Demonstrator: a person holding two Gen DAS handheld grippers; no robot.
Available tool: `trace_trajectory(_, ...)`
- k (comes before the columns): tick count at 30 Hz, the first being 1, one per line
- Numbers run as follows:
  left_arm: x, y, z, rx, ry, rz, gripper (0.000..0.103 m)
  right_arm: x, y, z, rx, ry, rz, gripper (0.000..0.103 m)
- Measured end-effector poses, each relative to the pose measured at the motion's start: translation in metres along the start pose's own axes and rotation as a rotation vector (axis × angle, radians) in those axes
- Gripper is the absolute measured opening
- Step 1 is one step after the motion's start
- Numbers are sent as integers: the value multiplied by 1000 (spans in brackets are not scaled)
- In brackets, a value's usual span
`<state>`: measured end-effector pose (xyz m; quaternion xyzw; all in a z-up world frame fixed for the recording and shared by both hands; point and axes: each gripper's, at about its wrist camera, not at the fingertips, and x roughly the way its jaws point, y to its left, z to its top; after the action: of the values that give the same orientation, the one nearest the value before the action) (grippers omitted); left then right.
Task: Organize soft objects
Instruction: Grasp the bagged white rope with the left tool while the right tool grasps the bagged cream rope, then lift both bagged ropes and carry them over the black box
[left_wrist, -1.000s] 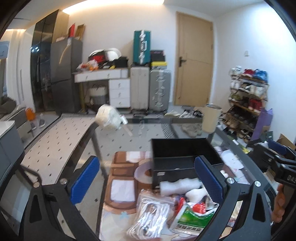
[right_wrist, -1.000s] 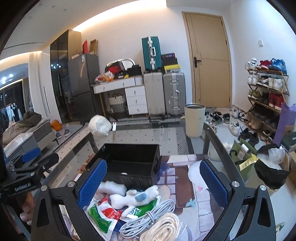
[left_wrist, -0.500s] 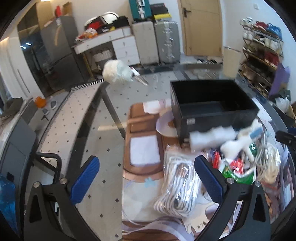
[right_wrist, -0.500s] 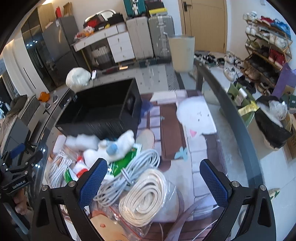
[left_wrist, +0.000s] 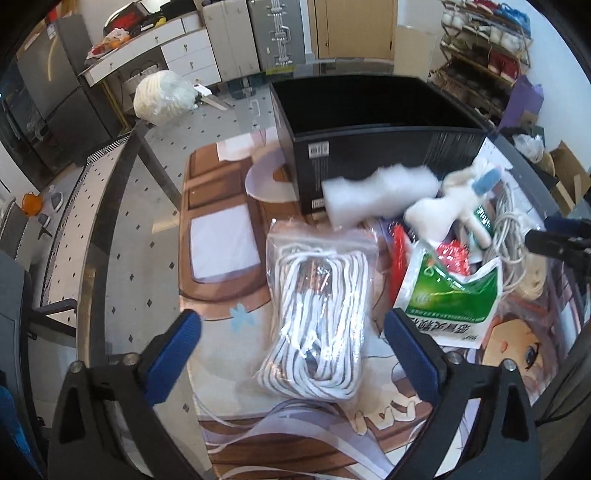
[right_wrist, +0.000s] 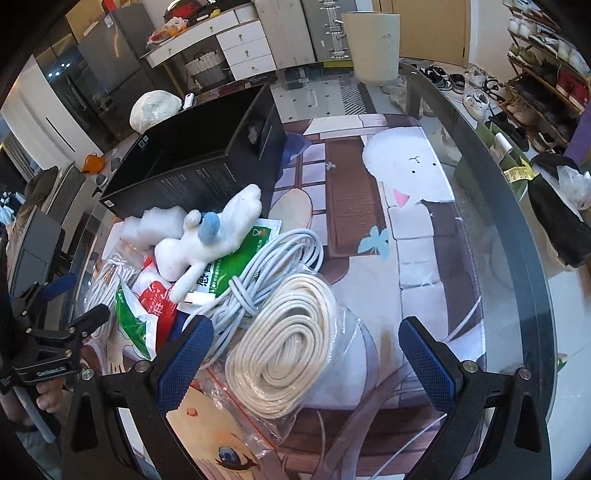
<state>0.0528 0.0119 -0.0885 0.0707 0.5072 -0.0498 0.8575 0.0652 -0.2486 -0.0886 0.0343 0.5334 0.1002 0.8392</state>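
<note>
A pile lies on the printed mat before an open black box (left_wrist: 373, 122) (right_wrist: 192, 158). It holds a white plush toy (left_wrist: 447, 206) (right_wrist: 210, 236), a white foam piece (left_wrist: 376, 192) (right_wrist: 147, 225), green and red packets (left_wrist: 454, 295) (right_wrist: 140, 306), a bagged striped white cord (left_wrist: 317, 314), a grey cable (right_wrist: 273, 266) and a bagged cream cable coil (right_wrist: 284, 350). My left gripper (left_wrist: 291, 350) is open and empty above the striped cord bag. My right gripper (right_wrist: 306, 358) is open and empty above the cream coil.
The glass table (right_wrist: 509, 236) has a curved edge on the right. A white bagged bundle (left_wrist: 166, 94) (right_wrist: 155, 109) sits at the far left corner. The left gripper's body (right_wrist: 48, 347) shows at the right view's left edge. Suitcases, drawers, a bin and a shoe rack stand beyond.
Both grippers have tilted down and moved in over the pile. The view shifted from the room to the table top. Both stayed open.
</note>
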Motion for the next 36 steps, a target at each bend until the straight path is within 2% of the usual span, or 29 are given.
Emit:
trace_trajectory(4, 6, -3, -1, 15, 18, -10, 89, -5, -7, 0, 8, 7, -14, 90)
trace_trajectory(5, 7, -5, -1, 22, 20, -5, 81, -5, -8, -1, 2, 15, -12, 88)
trace_trajectory(6, 8, -7, -2, 26, 21, 1, 70, -3, -7, -2, -7, 23, -4, 85)
trace_trajectory(7, 8, -8, -2, 31, 21, 3, 51, -2, -6, -3, -17, 34, 3, 83)
trace_trajectory(9, 9, -13, -3, 43, 36, -16, 50, 4, 2, -4, -49, 57, 9, 79)
trace_trajectory(11, 10, -17, -4, 56, 41, 2, 49, 9, 14, -5, -96, 62, 2, 75)
trace_trajectory(12, 10, -19, -5, 61, 38, 5, 49, 10, 21, -5, -127, 55, -5, 67)
trace_trajectory(15, 6, -23, -6, 57, 37, -30, 49, 15, 42, -6, -231, 47, -45, 57)
trace_trajectory(18, 5, -22, -7, 47, 39, -45, 49, 11, 45, -9, -273, 47, -39, 46)
trace_trajectory(21, 3, -20, -7, 29, 41, -90, 49, 3, 42, -13, -298, 38, -43, 41)
trace_trajectory(24, 4, -23, -9, 39, 44, -83, 51, -3, 33, -7, -299, 6, -86, 41)
trace_trajectory(26, 6, -21, -9, 29, 53, -75, 52, -2, 27, -4, -260, 17, -54, 42)
trace_trajectory(28, 9, -16, -9, 7, 58, -55, 52, 1, 26, -4, -234, 39, -27, 49)
trace_trajectory(30, 9, -12, -8, -1, 50, -30, 52, -1, 24, -4, -223, 48, -20, 64)
trace_trajectory(31, 9, -9, -8, -5, 47, -24, 52, 0, 24, -5, -216, 51, -7, 67)
trace_trajectory(33, 11, -7, -8, -15, 52, -27, 52, 1, 23, -8, -197, 65, 26, 68)
trace_trajectory(36, 13, -6, -8, -17, 56, -17, 52, 6, 24, -10, -196, 77, 31, 68)
